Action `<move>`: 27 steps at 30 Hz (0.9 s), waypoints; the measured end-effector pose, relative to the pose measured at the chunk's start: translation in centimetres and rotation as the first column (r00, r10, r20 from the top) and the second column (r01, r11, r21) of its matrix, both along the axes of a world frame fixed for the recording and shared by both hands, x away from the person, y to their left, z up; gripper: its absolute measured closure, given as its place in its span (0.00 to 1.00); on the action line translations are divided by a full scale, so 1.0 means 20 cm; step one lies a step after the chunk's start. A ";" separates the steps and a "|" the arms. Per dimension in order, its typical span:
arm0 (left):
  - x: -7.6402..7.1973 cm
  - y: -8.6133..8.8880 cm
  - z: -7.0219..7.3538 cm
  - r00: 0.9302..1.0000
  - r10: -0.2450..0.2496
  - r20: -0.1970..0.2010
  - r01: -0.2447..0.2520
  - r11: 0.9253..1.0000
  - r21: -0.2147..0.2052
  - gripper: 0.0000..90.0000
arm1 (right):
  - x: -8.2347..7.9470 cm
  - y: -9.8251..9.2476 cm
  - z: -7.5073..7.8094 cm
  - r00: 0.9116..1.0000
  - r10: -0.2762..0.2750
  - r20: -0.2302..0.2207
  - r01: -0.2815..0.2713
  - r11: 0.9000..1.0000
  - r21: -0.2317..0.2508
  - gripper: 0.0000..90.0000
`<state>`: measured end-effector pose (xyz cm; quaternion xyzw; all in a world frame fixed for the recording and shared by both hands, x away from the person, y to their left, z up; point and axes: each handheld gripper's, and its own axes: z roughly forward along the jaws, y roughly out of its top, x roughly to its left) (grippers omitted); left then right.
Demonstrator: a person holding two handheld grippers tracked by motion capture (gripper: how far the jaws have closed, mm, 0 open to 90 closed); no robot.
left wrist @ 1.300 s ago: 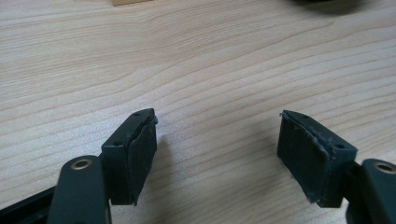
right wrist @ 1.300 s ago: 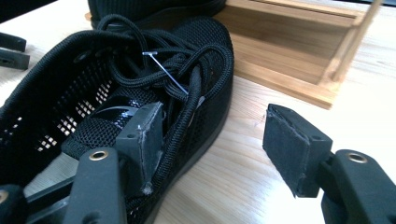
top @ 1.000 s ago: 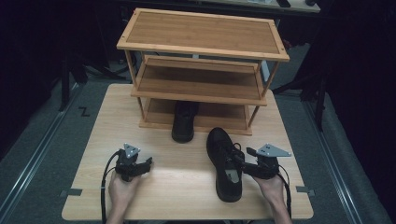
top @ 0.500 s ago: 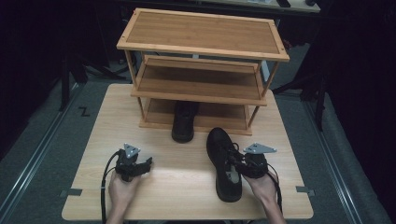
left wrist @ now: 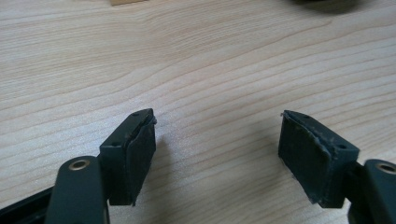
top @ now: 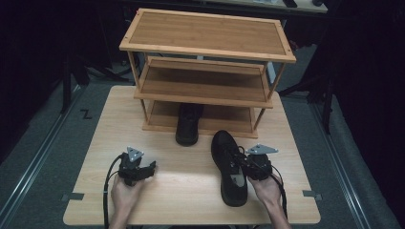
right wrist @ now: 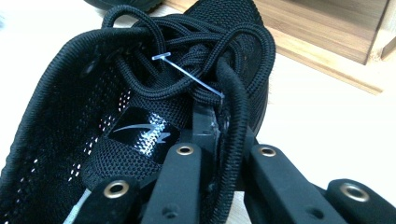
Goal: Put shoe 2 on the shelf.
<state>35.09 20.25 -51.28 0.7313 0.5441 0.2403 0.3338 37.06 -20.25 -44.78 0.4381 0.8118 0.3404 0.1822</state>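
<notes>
A black mesh sneaker [top: 230, 168] lies on its sole in the lower right of the high view, toe toward the top of the frame, heel toward the person. Its upper is an open-weave knit with round black laces [right wrist: 187, 74] bunched loosely over the tongue, a thin clear plastic tag pin [right wrist: 187, 72] threaded through them, and a glossy black tongue patch [right wrist: 140, 133] bearing a pale swoosh-like mark. The insole looks light grey.

The right gripper [top: 246, 164] sits at the sneaker's right side by the collar. Its jaws have just been closing and now pinch the padded collar edge of the sneaker between them, one jaw inside the opening, one outside, as the right gripper view shows. The left gripper [left wrist: 217, 156], at the lower left of the high view, rests low over bare wood with its jaws wide apart and nothing between them.

A second black shoe [top: 187, 125] stands at the centre of the frame, partly under the bottom shelf of a three-tier bamboo shoe rack [top: 205, 52] at the table's far side. The table [top: 191, 191] is pale wood-grain laminate. Around it lie grey floor and dark surroundings.
</notes>
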 end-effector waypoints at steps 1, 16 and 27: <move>0.00 0.00 0.00 1.000 -0.003 -0.001 0.003 1.000 0.001 0.31 | 0.00 0.00 0.00 1.000 -0.002 -0.002 0.002 1.000 0.002 0.97; 0.00 0.00 0.00 1.000 -0.006 -0.001 0.006 1.000 -0.001 0.31 | 0.05 -0.02 0.08 1.000 0.022 -0.005 -0.022 0.994 0.108 0.98; 0.00 0.00 0.00 1.000 -0.009 -0.002 0.009 1.000 0.000 0.30 | 0.13 -0.05 0.17 0.998 -0.041 0.050 0.035 0.993 0.114 0.98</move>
